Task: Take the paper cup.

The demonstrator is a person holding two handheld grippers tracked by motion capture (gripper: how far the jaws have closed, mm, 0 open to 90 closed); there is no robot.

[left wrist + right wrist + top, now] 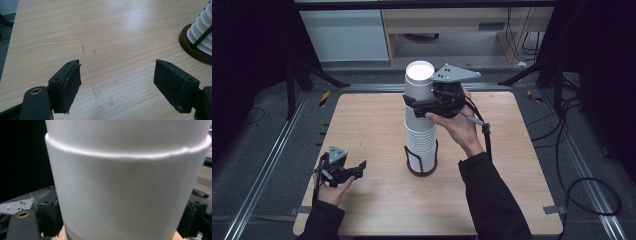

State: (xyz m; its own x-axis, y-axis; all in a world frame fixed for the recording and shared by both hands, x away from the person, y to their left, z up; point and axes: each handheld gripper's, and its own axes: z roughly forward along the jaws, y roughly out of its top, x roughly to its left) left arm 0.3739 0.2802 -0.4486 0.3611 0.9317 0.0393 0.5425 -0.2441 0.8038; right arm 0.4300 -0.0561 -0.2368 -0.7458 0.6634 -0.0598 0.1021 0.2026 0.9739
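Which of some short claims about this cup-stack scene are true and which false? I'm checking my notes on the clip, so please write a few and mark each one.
1. The right tool is clamped on the upper part of the white cup stack. True.
2. The left tool holds a cup. False: its jaws stand apart over bare wooden table, with nothing between them.
3. The stack sits in a dark round holder with upright wire rails. True.
4. The stack lies on its side. False: it stands upright near the middle of the table.
5. The left tool rests against the holder. False: it is apart from it, near the table's front left.
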